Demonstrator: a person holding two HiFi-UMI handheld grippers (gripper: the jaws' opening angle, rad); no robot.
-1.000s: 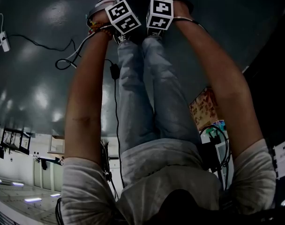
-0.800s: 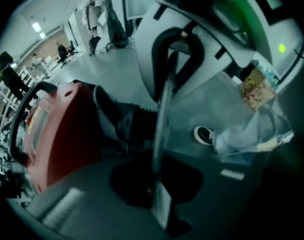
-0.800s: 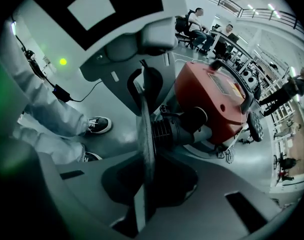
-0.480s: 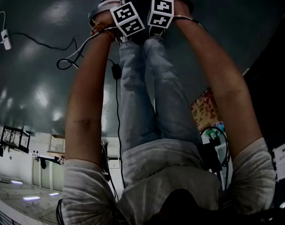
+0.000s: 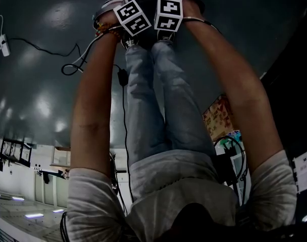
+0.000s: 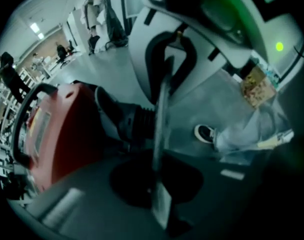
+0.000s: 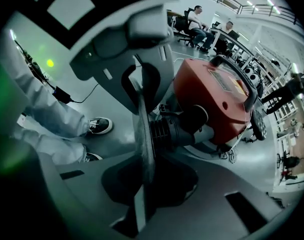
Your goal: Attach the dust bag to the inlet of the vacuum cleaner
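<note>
Head view, glossy dark floor (image 5: 32,92), black cable (image 5: 45,48), jaws on plate (image 7: 142,134)

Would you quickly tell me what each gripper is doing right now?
Left gripper: shut on the dust bag collar.
Right gripper: shut on the same collar.

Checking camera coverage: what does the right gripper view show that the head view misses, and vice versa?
Right gripper view only: the ribbed inlet and a thin plate, probably the dust bag's collar, clamped edge-on in the right gripper. Head view only: both forearms and a power strip. Shared: the jeans, the left gripper, and the red vacuum cleaner, barely a sliver in the head view.
</note>
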